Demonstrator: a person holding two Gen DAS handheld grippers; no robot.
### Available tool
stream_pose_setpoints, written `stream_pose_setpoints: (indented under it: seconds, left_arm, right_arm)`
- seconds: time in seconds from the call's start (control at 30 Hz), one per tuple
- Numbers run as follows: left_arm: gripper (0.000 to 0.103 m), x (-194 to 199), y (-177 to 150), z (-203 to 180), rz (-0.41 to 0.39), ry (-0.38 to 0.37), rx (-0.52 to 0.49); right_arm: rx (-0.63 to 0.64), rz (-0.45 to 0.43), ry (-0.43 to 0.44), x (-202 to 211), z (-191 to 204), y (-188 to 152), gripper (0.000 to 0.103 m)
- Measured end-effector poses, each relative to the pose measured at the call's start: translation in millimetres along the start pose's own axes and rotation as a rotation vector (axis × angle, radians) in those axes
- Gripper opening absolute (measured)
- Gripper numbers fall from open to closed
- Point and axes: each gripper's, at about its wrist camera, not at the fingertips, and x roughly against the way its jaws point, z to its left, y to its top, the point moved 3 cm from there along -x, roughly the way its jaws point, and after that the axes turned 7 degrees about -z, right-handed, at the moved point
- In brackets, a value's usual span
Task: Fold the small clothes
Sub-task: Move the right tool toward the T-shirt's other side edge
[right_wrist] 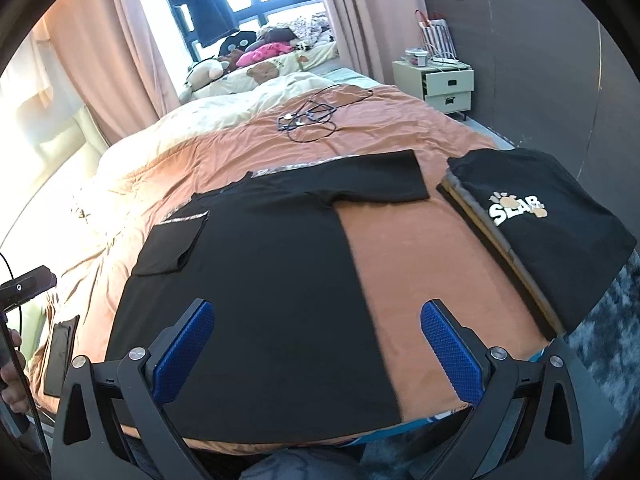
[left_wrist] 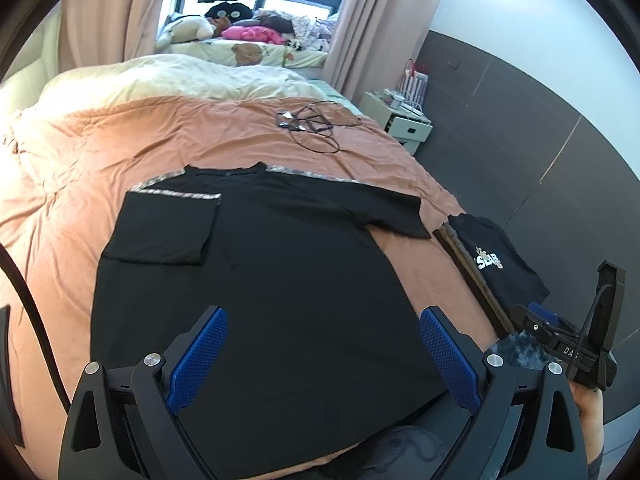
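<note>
A black T-shirt point(left_wrist: 280, 280) lies flat on the orange bedspread point(left_wrist: 100, 152), collar away from me. Its left sleeve point(left_wrist: 164, 228) is folded in over the body; its right sleeve point(left_wrist: 384, 208) lies spread out. My left gripper point(left_wrist: 324, 344) is open and empty, hovering over the shirt's lower part. In the right wrist view the same shirt point(right_wrist: 260, 280) fills the middle, and my right gripper point(right_wrist: 318, 344) is open and empty above the shirt's lower right edge. The right gripper's body also shows at the right edge of the left wrist view point(left_wrist: 580, 344).
A stack of folded clothes, topped by a black shirt with a "SLAR" print point(right_wrist: 532, 220), sits at the bed's right edge. Tangled cables point(right_wrist: 312, 116) lie farther up the bed. A phone point(right_wrist: 60, 356) lies at the left edge. A nightstand point(right_wrist: 440, 80) stands beyond.
</note>
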Motion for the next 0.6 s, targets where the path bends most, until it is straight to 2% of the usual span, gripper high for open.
stream_pose_setpoints:
  seconds: [0.17, 0.23, 0.37, 0.47, 0.6]
  left_arm:
    - [0.097, -27.3, 10.9, -22.0, 0.004, 0.000, -0.041]
    - [0.097, -38.3, 15.3, -29.0, 0.002, 0.000, -0.051]
    - [0.096, -67.6, 28.0, -35.6, -0.007, -0.010, -0.049]
    - [0.091, -90.1, 35.2, -34.3, -0.002, -0.020, -0.028]
    - [0.079, -129.0, 45.9, -33.9, 0.021, -0.020, -0.014]
  right_arm:
    - [-0.046, -0.002, 0.012, -19.8, -31.9, 11.9, 0.102]
    - [-0.058, 0.004, 0.004, -32.3, -43.0, 16.9, 0.098]
    - [-0.081, 0.024, 0.020, -59.6, -60.9, 28.3, 0.082]
    - [-0.115, 0.037, 0.026, -85.7, -77.7, 40.7, 0.078]
    - [-0.169, 0.065, 0.036, -125.7, -98.2, 54.0, 0.067]
